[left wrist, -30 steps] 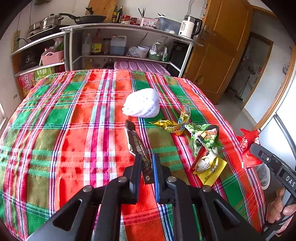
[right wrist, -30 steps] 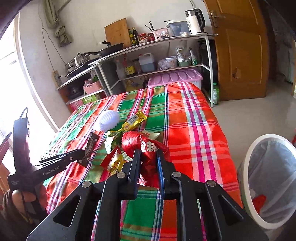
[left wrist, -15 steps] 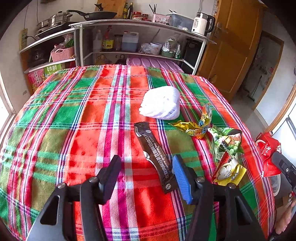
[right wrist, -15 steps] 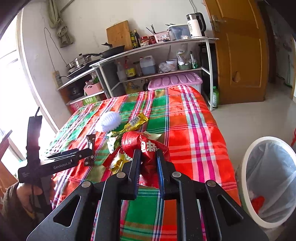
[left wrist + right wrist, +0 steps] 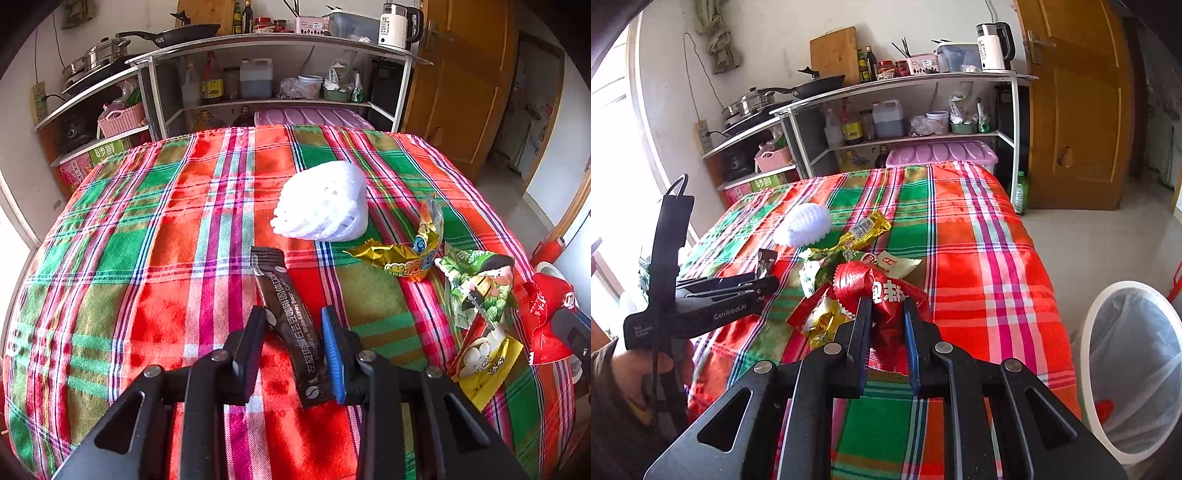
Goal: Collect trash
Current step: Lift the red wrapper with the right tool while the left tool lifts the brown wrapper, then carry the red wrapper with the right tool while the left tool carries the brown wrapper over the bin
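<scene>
A dark brown sachet [image 5: 286,314] lies flat on the plaid tablecloth [image 5: 147,258]. My left gripper [image 5: 293,321] is open, its jaws standing on either side of the sachet's near half. My right gripper [image 5: 886,310] is shut on a crumpled red wrapper [image 5: 882,288], held just above the table's right side; it also shows at the edge of the left wrist view [image 5: 546,317]. A white foam net [image 5: 321,203], a gold wrapper [image 5: 406,254], a green wrapper [image 5: 480,284] and a yellow-red packet [image 5: 484,358] lie on the cloth.
A white bin [image 5: 1134,369] lined with a clear bag stands on the floor right of the table, with something red inside. A metal shelf rack [image 5: 277,74] with pots and bottles stands behind the table. A wooden door [image 5: 1078,110] is at the far right.
My left gripper let go of the brown sachet, opened wide, then narrowed around it as it lies on the cloth. My right gripper kept hold of the red wrapper, barely moving.
</scene>
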`<state>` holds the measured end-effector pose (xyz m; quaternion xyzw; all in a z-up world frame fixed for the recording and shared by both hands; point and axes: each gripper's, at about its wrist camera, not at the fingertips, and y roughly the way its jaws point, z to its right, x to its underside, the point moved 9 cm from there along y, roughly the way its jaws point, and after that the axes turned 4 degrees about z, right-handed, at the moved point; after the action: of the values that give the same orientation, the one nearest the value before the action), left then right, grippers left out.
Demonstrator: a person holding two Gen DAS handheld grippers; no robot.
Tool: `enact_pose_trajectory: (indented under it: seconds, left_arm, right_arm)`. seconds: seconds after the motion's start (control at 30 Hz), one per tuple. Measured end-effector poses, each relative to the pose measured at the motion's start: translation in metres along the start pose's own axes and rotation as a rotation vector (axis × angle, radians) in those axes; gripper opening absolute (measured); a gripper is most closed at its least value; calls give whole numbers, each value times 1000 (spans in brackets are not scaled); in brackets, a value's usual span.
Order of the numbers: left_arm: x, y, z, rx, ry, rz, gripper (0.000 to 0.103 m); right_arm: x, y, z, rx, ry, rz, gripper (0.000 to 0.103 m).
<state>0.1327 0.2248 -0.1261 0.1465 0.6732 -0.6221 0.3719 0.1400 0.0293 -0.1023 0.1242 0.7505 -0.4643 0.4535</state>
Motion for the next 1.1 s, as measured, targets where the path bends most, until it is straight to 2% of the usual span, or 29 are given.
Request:
enact_pose_trajectory:
  seconds: [0.17,0.43,0.67,1.1]
  left_arm:
    - [0,-2,1,16,1,6,22]
    - [2,-10,4,45,-9,14,21]
    - [1,-36,15,90,-2,50,21]
    - [-11,-88,70,187,81,122,21]
  right_arm:
    - [0,1,1,1,4,-2,17]
    - [1,4,0,5,6,-5,17]
    - [-1,-2,2,2,19,11,17]
    - [-7,-35,16,23,54,66,17]
